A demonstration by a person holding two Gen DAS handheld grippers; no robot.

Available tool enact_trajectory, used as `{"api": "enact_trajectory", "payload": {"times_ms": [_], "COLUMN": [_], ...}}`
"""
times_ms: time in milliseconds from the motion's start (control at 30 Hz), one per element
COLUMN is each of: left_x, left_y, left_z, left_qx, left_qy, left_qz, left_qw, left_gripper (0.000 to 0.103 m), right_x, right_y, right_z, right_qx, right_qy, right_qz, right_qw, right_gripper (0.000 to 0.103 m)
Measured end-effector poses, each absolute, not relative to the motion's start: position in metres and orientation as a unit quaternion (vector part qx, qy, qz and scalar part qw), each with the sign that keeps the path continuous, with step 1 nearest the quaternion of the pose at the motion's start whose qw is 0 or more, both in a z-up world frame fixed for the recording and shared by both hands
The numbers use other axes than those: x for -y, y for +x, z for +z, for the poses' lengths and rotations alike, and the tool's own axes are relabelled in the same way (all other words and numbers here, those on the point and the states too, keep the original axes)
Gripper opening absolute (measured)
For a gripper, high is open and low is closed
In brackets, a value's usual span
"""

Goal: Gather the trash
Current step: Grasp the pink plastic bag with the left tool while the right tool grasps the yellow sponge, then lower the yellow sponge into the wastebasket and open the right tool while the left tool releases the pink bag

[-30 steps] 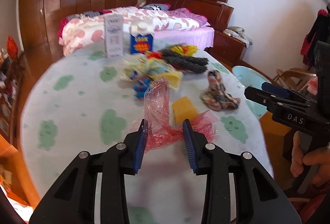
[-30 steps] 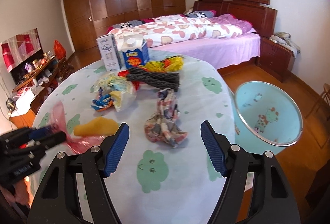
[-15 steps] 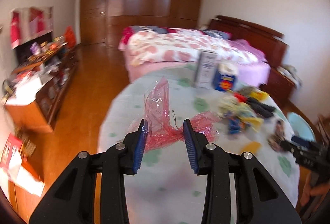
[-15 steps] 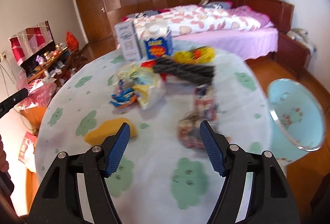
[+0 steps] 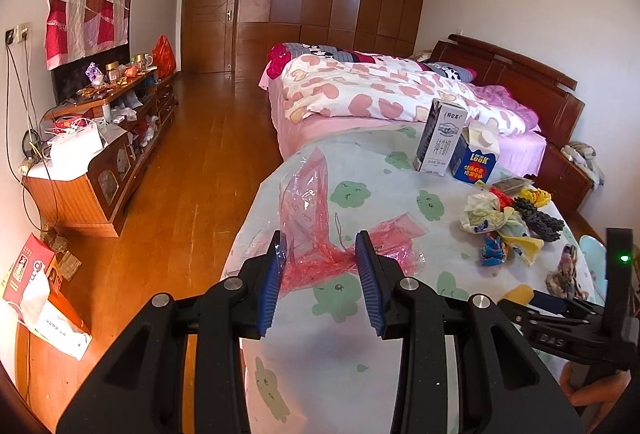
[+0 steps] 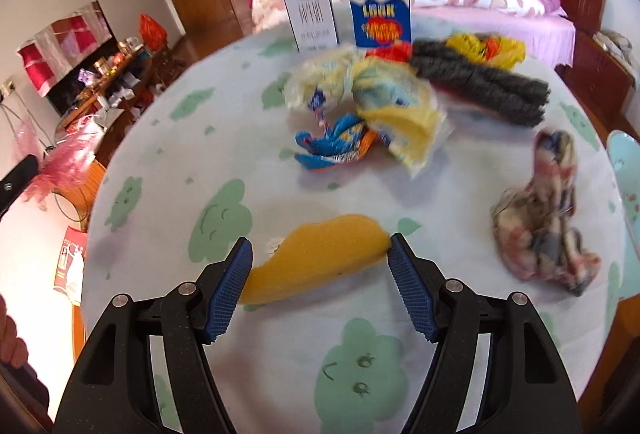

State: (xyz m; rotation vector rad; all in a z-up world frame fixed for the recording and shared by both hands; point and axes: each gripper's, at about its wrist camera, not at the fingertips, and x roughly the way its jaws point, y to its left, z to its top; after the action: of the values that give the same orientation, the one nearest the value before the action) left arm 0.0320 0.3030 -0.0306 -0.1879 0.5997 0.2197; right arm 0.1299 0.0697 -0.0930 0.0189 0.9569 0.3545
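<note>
A pink plastic bag is held by the left gripper; a yellow sponge is framed by the wide-open right gripper.

At the left, the pink plastic bag (image 5: 320, 234) is pinched in a bunch between the blue pads of the left gripper (image 5: 320, 258), its loose ends spread above the edge of the table (image 5: 340, 366) with its cloud-print cloth. Further right, in the right wrist view, the right gripper (image 6: 320, 254) is held low over the table with its jaws set wide, and the yellow sponge (image 6: 316, 258) is seen lying flat on the cloth between the fingertips; contact cannot be judged. Behind it, crumpled snack wrappers (image 6: 360, 114) are piled in front of a grey-white carton (image 6: 308, 6) and a blue LOOK carton (image 6: 380, 10). At the far right a patterned rag (image 6: 548, 218) is lying near a light-blue bin (image 6: 628, 186).
</note>
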Motion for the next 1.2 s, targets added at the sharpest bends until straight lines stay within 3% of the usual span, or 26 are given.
{"api": "enact_trajectory", "payload": {"times_ms": [33,100,300,800,1200], "left_x": [-0.303,-0.304,-0.299,-0.206,-0.105], "left_y": [0.032,0.032,0.032,0.054,0.082], "left_z": [-0.032,-0.034,-0.034,-0.022,-0.011], "left_qx": [-0.295,-0.298,-0.298,-0.296,-0.293], "left_qy": [-0.093,-0.094,-0.093,-0.036,-0.012], "left_qz": [0.108,0.107,0.103,0.025,-0.059], "left_qw": [0.945,0.944,0.944,0.954,0.954], "left_gripper": [0.036,0.036,0.036,0.036,0.036], "right_x": [-0.070,-0.069,-0.066,0.010,0.092], "right_y": [0.130,0.129,0.130,0.103,0.101], "right_z": [-0.093,-0.093,-0.092,-0.018,-0.008], "right_qx": [-0.455,-0.450,-0.442,-0.303,-0.286], "right_qy": [0.008,0.011,0.005,-0.003,0.019], "right_qz": [0.169,0.175,0.188,0.137,0.065], "right_qw": [0.874,0.876,0.877,0.943,0.956], "right_gripper": [0.065,0.047,0.031,0.029,0.029]}}
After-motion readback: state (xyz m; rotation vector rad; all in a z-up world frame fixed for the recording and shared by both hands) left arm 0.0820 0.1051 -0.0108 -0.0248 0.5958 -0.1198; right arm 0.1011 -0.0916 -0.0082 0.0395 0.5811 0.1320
